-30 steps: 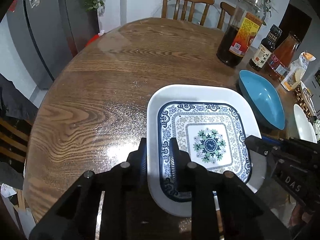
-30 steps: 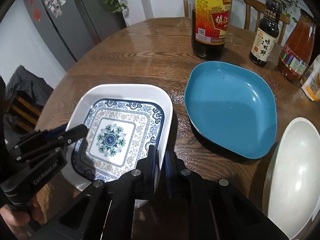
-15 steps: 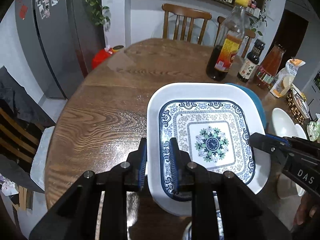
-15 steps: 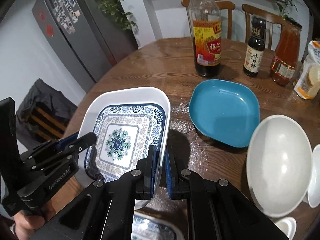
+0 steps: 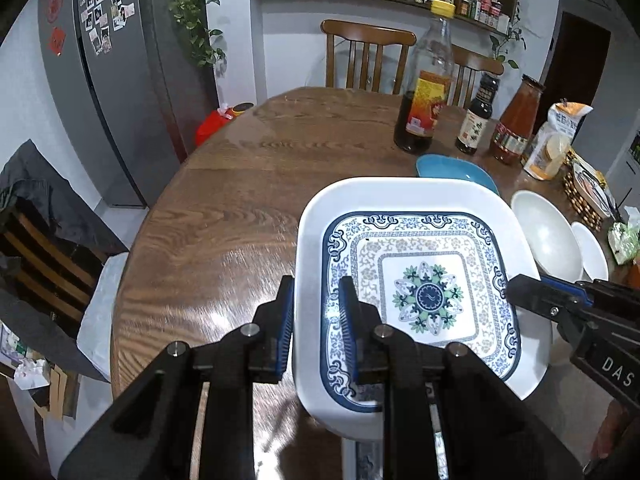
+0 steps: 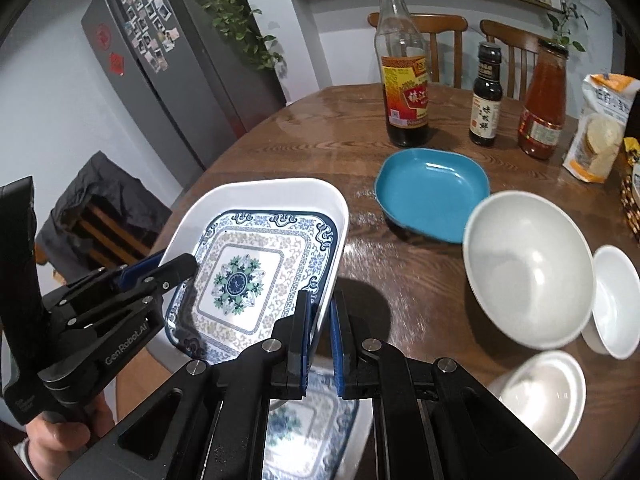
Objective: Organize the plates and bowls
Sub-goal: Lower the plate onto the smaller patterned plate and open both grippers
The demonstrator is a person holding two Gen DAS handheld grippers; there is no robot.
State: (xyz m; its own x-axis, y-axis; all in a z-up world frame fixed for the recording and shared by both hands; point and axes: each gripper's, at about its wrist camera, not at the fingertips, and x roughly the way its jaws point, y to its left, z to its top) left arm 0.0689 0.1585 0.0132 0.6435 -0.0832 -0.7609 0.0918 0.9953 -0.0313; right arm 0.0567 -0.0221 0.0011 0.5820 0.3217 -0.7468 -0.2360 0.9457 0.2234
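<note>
Blue-and-white patterned square plate [image 5: 420, 276] held off the bench [image 5: 224, 216], rims pinched by left tool [image 5: 316, 312] and right tool [image 6: 319, 320]. Matching plate [image 6: 308, 428] waiting below. Teal dish [image 6: 432, 192], white bowls [image 6: 528, 264] not yet stacked.

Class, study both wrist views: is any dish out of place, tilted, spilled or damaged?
Only the patterned square plate: it is off the table, tilted, with left tongs and right tongs clamped on opposite rims. No spill or damage shows.
</note>
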